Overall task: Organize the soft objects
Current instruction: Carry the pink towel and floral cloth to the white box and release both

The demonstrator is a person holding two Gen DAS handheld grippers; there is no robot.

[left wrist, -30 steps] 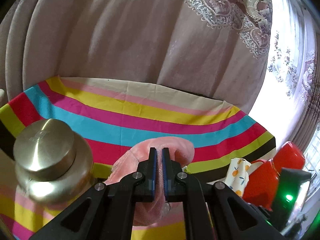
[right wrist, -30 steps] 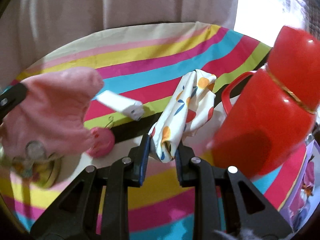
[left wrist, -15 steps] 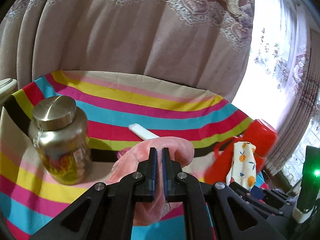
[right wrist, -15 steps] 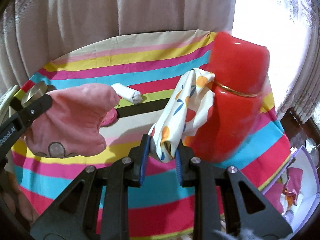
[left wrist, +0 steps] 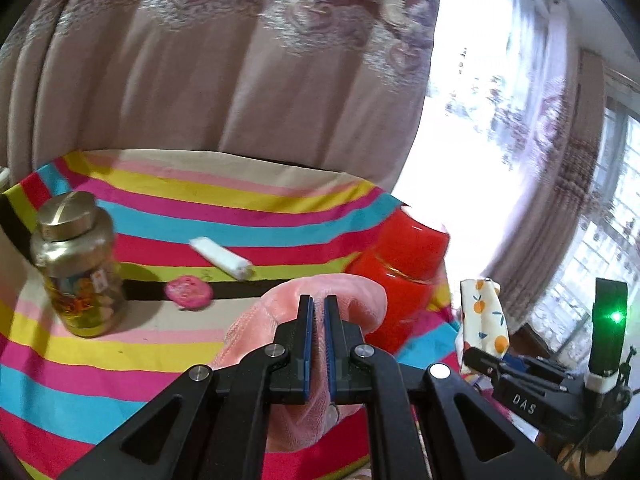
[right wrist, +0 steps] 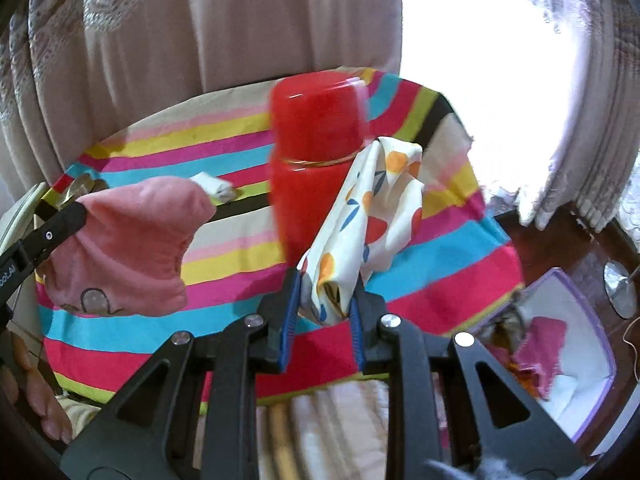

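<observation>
The pink cloth [left wrist: 352, 300] hangs pinched in the left gripper [left wrist: 316, 312]; the fruit-print cloth [right wrist: 372, 216] is clamped by the right gripper [right wrist: 324, 300], above the striped tablecloth [right wrist: 240, 280]. The red flask [right wrist: 316, 168] stands at 12 o'clock behind it. "DAS" is readable on the right gripper in the left view.

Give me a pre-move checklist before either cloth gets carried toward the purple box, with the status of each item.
1. Left tool shut on the pink cloth: ok, cloth hangs from it, lifted off the striped tablecloth.
2. Right tool shut on the fruit-print cloth: ok, fabric bunched between the pads.
3. Fruit-print cloth clear of the red flask: cannot tell, it overlaps the flask in the right wrist view.
4. Purple box open to receive: ok, its open top shows cloths already inside.
5. Pink cloth clear of the gold-lidded jar: ok, jar stands apart to the left.
</observation>
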